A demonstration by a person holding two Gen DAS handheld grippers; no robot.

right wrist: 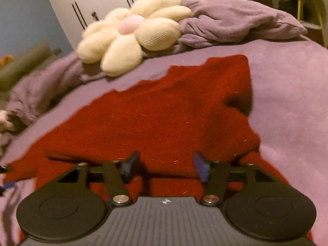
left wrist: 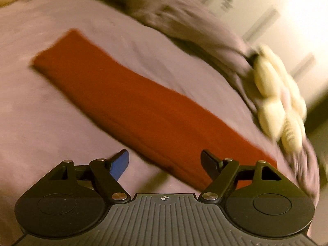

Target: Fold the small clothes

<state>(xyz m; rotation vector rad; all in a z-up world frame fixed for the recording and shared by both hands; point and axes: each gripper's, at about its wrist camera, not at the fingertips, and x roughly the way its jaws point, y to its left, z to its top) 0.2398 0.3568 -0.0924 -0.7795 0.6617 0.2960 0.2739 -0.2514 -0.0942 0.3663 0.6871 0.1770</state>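
Fingers of both the left gripper (left wrist: pixel 165 162) and right gripper (right wrist: pixel 166 167) stand wide, holding nothing; I'd smooth the red garment (right wrist: pixel 155 110) flat on the bed (right wrist: pixel 287 82) before regripping.

Red garment (right wrist: pixel 164 110) on purple bedspread (right wrist: pixel 287 82), under spread, empty right hand-held gripper (right wrist: pixel 166 167); flower cushion (right wrist: pixel 131 30) beyond.

No readable text anywhere for me, just a little crosshair mark (left wrist: pixel 164 198) on the body of my tongs.
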